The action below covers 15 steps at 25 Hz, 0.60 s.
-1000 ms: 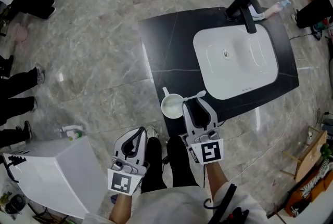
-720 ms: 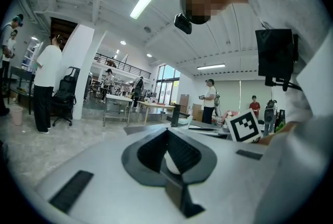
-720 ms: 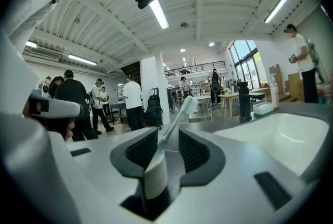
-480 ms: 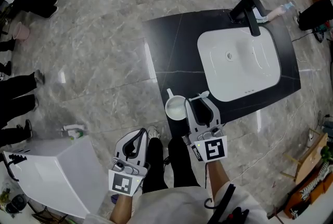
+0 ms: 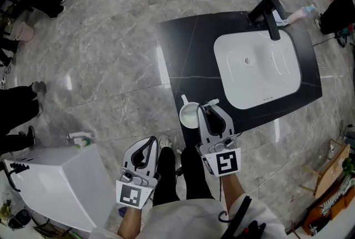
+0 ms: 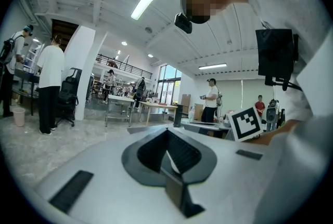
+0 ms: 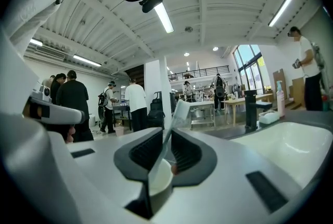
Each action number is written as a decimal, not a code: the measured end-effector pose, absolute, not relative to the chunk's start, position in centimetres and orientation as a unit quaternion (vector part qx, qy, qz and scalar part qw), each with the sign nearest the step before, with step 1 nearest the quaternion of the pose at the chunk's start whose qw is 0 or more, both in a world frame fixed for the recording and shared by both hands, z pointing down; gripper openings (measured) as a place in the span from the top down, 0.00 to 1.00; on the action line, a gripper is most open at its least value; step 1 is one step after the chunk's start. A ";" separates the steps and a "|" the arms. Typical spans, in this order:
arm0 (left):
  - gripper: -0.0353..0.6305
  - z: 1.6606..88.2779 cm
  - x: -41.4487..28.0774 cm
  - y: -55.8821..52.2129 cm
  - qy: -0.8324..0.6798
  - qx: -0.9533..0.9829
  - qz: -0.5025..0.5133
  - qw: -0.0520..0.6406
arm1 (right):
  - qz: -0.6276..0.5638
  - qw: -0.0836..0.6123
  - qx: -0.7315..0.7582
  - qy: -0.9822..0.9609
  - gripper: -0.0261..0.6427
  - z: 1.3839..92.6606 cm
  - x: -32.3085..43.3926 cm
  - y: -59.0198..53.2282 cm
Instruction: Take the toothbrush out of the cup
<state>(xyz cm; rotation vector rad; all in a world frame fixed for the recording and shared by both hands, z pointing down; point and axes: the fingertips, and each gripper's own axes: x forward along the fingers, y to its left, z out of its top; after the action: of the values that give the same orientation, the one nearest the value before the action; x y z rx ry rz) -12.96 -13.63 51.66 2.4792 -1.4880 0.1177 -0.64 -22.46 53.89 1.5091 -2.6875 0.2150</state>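
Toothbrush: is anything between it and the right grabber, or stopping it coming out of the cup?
Nothing visible is in the way. The right gripper has just been closing its jaws and now pinches the toothbrush by its handle. Its bottom end sits in the white cup, and the space above the cup is free.

White basin (image 5: 266, 74) set in a black countertop (image 5: 188, 49) — black faucet (image 5: 269, 10) at its rim.

The left tongs (image 6: 167, 132), jaws together, point toward people (image 6: 50, 82) standing among tables (image 6: 123, 102)
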 end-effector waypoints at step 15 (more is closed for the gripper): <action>0.95 49.7 -13.7 -12.8 -0.521 0.847 0.031 0.104 | 0.033 0.026 0.502 -0.864 0.94 51.3 -0.8 -21.9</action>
<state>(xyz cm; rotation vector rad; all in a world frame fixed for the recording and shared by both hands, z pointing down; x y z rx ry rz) -13.71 -12.84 49.69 2.4971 -1.5354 0.0908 -0.76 -21.87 51.32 1.5517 -2.6703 0.1020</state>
